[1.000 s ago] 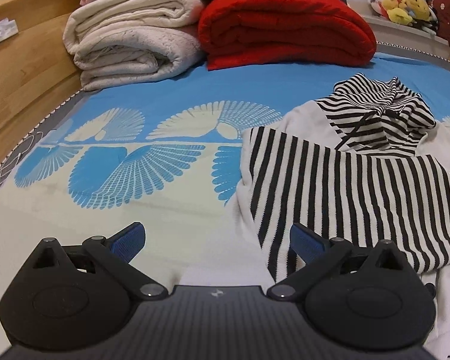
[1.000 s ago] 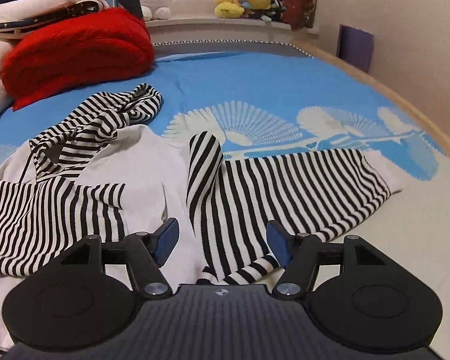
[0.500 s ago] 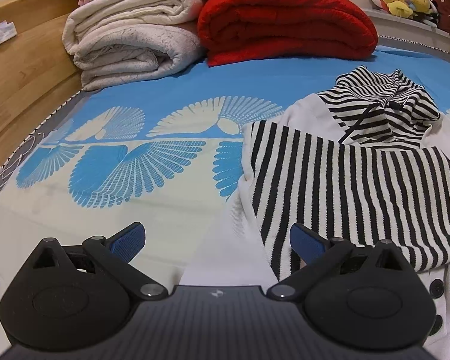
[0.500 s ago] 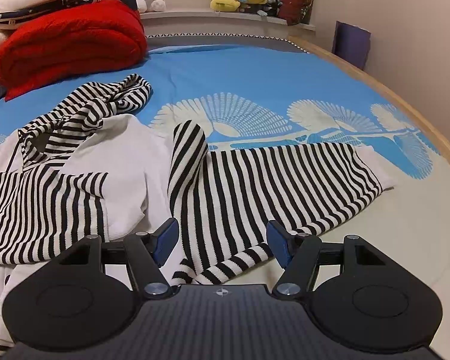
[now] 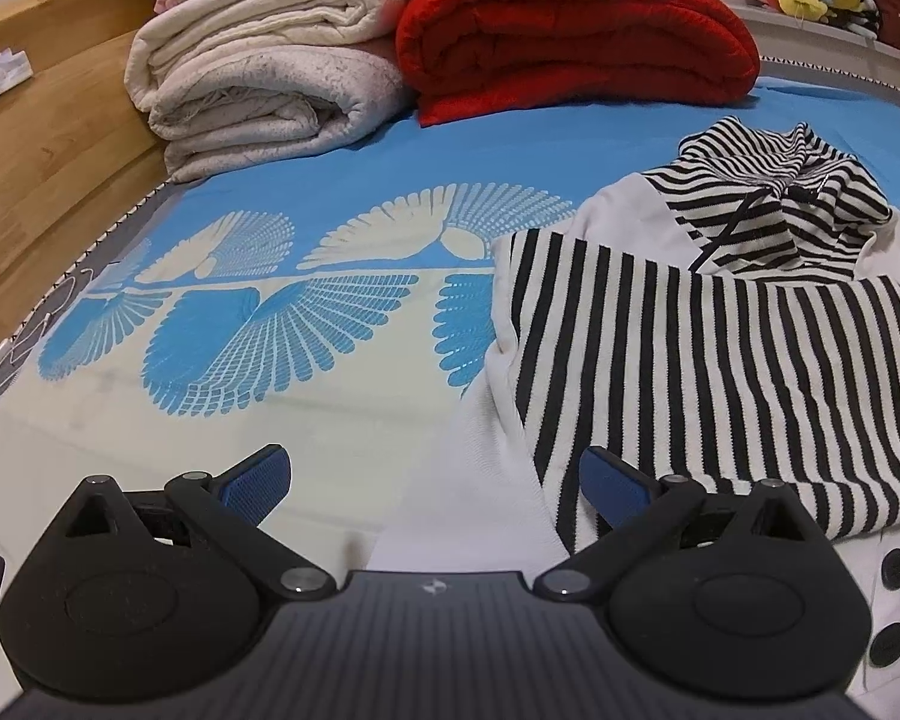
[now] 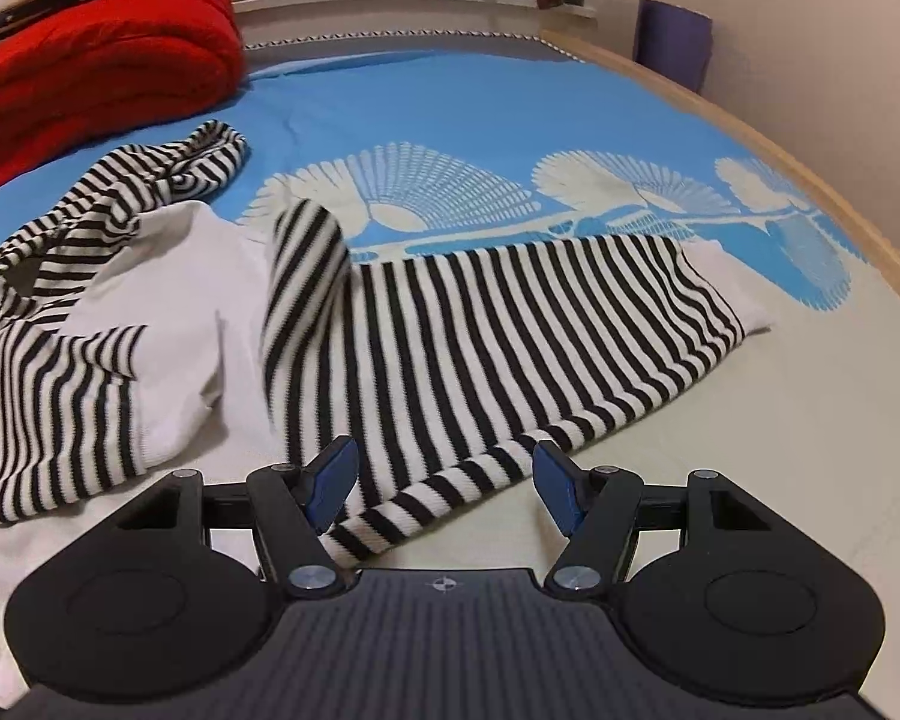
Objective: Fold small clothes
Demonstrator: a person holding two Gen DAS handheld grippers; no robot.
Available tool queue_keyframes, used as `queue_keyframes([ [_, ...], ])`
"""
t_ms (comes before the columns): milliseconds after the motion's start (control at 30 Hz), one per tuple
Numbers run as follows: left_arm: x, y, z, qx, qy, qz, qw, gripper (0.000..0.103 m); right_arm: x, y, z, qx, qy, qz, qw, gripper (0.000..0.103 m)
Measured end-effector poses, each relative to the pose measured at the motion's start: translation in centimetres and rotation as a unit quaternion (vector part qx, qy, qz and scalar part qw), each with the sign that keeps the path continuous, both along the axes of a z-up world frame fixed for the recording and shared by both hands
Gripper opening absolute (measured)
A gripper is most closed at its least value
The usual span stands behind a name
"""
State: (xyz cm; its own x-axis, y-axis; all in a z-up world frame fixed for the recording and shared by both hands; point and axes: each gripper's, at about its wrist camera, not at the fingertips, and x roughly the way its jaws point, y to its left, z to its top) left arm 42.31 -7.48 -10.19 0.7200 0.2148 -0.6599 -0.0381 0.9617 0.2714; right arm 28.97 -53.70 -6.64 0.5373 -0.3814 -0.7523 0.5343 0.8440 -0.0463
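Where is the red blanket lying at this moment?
The red blanket lies folded at the far end of the bed, top centre in the left wrist view, right beside the cream blankets.

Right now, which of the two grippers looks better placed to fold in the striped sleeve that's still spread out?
Right. The right gripper hangs open just above the spread sleeve; the left gripper faces the already folded side.

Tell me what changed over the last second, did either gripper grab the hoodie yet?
No grab yet. The right gripper has moved forward and down toward the striped sleeve; its lower edge now lies between the open jaws, pads not pressing. The left gripper barely shifted, open over the hoodie's white edge. The hoodie, red blanket and white blankets stayed put.
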Motion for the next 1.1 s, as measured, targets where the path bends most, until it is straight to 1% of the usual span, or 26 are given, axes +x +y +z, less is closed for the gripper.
queue_keyframes([
  [100,0.1,0.0,-0.2,0.005,0.001,-0.001,1.0,0.103,0.2,-2.3,-0.7,0.026,-0.004,-0.024,0.999,0.068],
  [167,0.1,0.0,-0.3,0.007,0.002,0.001,1.0,0.103,0.1,-5.5,-1.2,0.036,-0.027,-0.078,0.996,0.069],
  [200,0.2,0.1,-0.3,0.007,0.002,0.003,1.0,0.103,0.1,-7.2,-1.5,0.039,-0.035,-0.113,0.992,0.07],
  [233,0.2,0.3,-0.3,0.007,0.002,0.005,1.0,0.103,-0.1,-9.5,-1.9,0.05,-0.047,-0.154,0.986,0.07],
  [300,0.4,0.5,-0.2,0.005,0.002,0.01,0.9999,0.103,-0.7,-13.6,-2.8,0.088,-0.075,-0.225,0.968,0.07],
  [333,0.5,0.6,-0.2,0.005,0.001,0.012,0.9999,0.103,-0.8,-15.1,-3.3,0.102,-0.082,-0.247,0.96,0.07],
  [400,0.6,0.8,-0.1,0.004,0.001,0.016,0.9999,0.103,-0.8,-17.6,-4.1,0.126,-0.101,-0.271,0.949,0.071],
  [467,0.7,0.9,-0.2,0.005,0.003,0.018,0.9998,0.103,-0.7,-19.1,-4.2,0.138,-0.139,-0.285,0.938,0.081],
  [533,0.7,1.0,-0.2,0.008,0.004,0.018,0.9998,0.103,-0.7,-20.0,-4.5,0.154,-0.174,-0.309,0.922,0.079],
  [567,0.8,1.1,-0.2,0.009,0.005,0.019,0.9998,0.103,-0.6,-20.2,-4.6,0.153,-0.18,-0.316,0.919,0.061],
  [600,0.8,1.1,-0.2,0.008,0.006,0.019,0.9998,0.103,-0.5,-20.4,-4.7,0.151,-0.175,-0.325,0.917,0.039],
  [633,0.9,1.2,-0.2,0.007,0.006,0.021,0.9997,0.103,-0.1,-20.8,-4.8,0.159,-0.169,-0.326,0.917,0.006],
  [667,0.9,1.3,0.0,0.005,0.005,0.023,0.9997,0.103,0.1,-20.7,-4.4,0.157,-0.17,-0.33,0.915,0.004],
  [700,0.9,1.5,0.1,0.002,0.004,0.026,0.9996,0.103,0.3,-20.2,-3.6,0.141,-0.176,-0.326,0.918,0.004],
  [733,1.0,1.7,0.2,-0.001,0.004,0.031,0.9995,0.103,1.0,-19.1,-2.5,0.117,-0.185,-0.306,0.927,0.004],
  [800,1.2,2.0,0.4,-0.003,0.008,0.041,0.9991,0.103,2.9,-15.5,0.8,0.067,-0.208,-0.234,0.947,0.004],
  [833,1.3,2.1,0.5,-0.004,0.011,0.046,0.9989,0.103,3.9,-13.4,2.4,0.045,-0.219,-0.194,0.955,0.004],
  [867,1.3,2.2,0.5,-0.004,0.013,0.049,0.9987,0.103,5.0,-10.3,4.3,0.023,-0.236,-0.141,0.961,0.004],
  [900,1.3,2.2,0.5,-0.005,0.016,0.051,0.9986,0.103,5.8,-7.7,5.7,0.009,-0.249,-0.093,0.964,0.004],
  [933,1.3,2.3,0.7,-0.005,0.017,0.051,0.9985,0.103,6.7,-3.9,7.2,-0.008,-0.264,-0.029,0.964,0.004],
  [967,1.3,2.4,0.8,-0.006,0.016,0.053,0.9984,0.103,7.3,-0.1,8.1,-0.021,-0.275,0.032,0.961,0.004],
  [1033,1.2,2.8,1.3,-0.011,0.011,0.059,0.9981,0.103,8.0,7.9,8.7,-0.027,-0.282,0.162,0.945,0.004],
  [1067,1.2,3.0,1.5,-0.015,0.009,0.062,0.9979,0.103,8.3,11.7,8.1,-0.011,-0.269,0.224,0.937,0.007],
  [1100,1.3,3.2,1.8,-0.019,0.009,0.065,0.9977,0.103,8.7,15.0,6.8,0.011,-0.236,0.288,0.928,0.012],
])
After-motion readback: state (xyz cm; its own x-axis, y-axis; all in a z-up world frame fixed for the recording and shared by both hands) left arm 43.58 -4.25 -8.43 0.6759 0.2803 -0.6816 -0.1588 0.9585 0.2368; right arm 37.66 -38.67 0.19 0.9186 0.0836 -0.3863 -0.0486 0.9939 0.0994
